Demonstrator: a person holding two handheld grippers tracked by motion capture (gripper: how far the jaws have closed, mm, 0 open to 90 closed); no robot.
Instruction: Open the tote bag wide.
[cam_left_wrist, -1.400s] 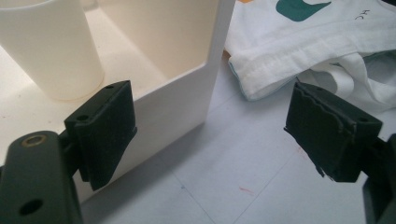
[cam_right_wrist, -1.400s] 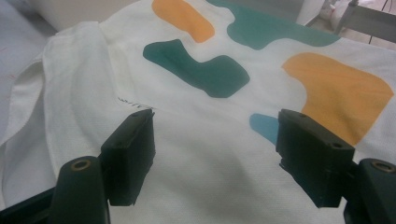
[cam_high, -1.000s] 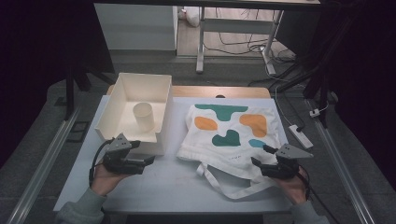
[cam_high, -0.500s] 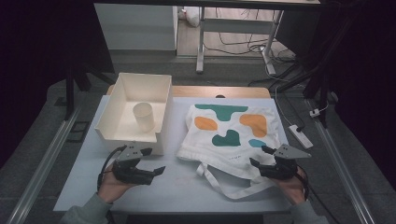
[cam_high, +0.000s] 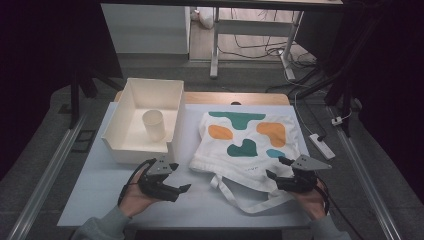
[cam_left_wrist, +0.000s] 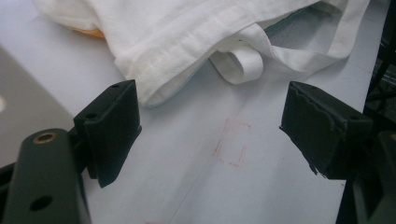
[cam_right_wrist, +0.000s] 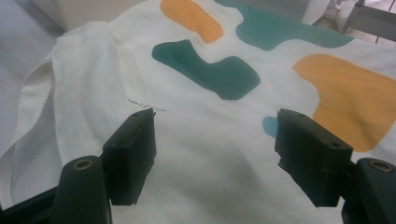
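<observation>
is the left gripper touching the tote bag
Apart. The left gripper view shows the left gripper open over bare table, the bag beyond its jaws.

Lab: dark surround, desk legs (cam_high: 215, 45), floor cables (cam_high: 260, 47).

room dark | floor (cam_high: 240, 47) wooden | white cabinet (cam_high: 145, 27) behind table (cam_high: 95, 190)

white tote bag (cam_high: 247, 150), teal and orange blobs
</observation>
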